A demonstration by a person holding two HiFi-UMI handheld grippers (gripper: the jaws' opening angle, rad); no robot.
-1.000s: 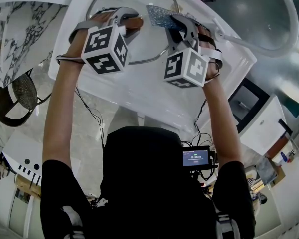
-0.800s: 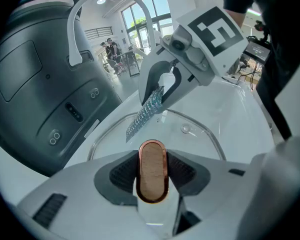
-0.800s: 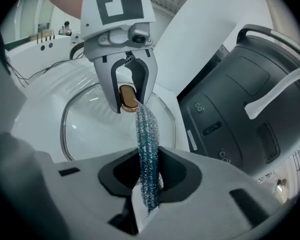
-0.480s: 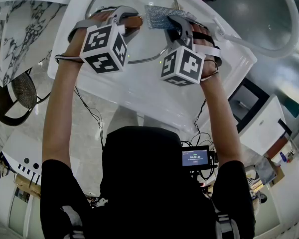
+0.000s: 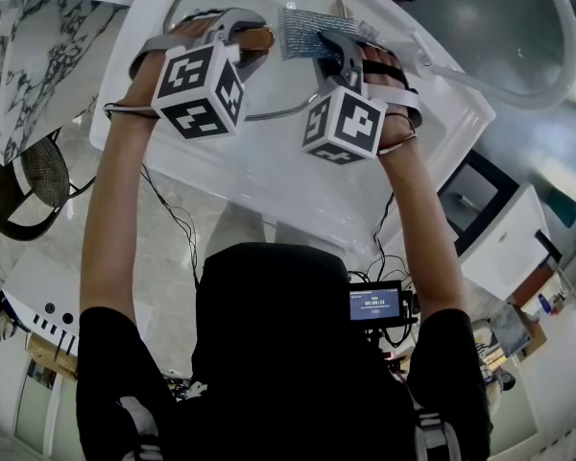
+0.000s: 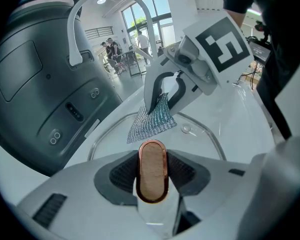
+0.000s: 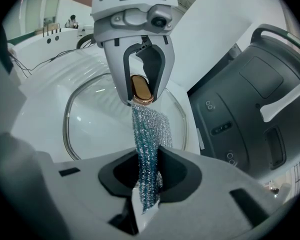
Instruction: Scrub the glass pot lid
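Note:
The glass pot lid [image 5: 274,115] lies in a white basin [image 5: 269,176]. My left gripper [image 5: 250,38] is shut on the lid's brown, copper-rimmed handle [image 6: 151,171], which stands upright between the jaws. My right gripper [image 5: 334,41] is shut on a silvery blue mesh scrub cloth [image 7: 149,164]. The cloth [image 5: 302,32] hangs down onto the glass right beside the handle [image 7: 141,90]. In the left gripper view the cloth [image 6: 151,124] spreads over the lid [image 6: 200,144] under the right gripper [image 6: 162,91]. The right gripper view shows the left gripper [image 7: 142,91] above the lid [image 7: 100,124].
A dark grey appliance [image 6: 40,84] with a white curved handle [image 7: 282,106] stands right behind the basin. A marble counter [image 5: 38,56] lies to the left. A round dark fan-like object [image 5: 34,181] sits on the floor. People stand far off by the windows.
My right gripper has shifted a little to the left and rolled, dragging the scrub cloth leftward over the lid toward the handle. The left gripper has kept still on the handle.

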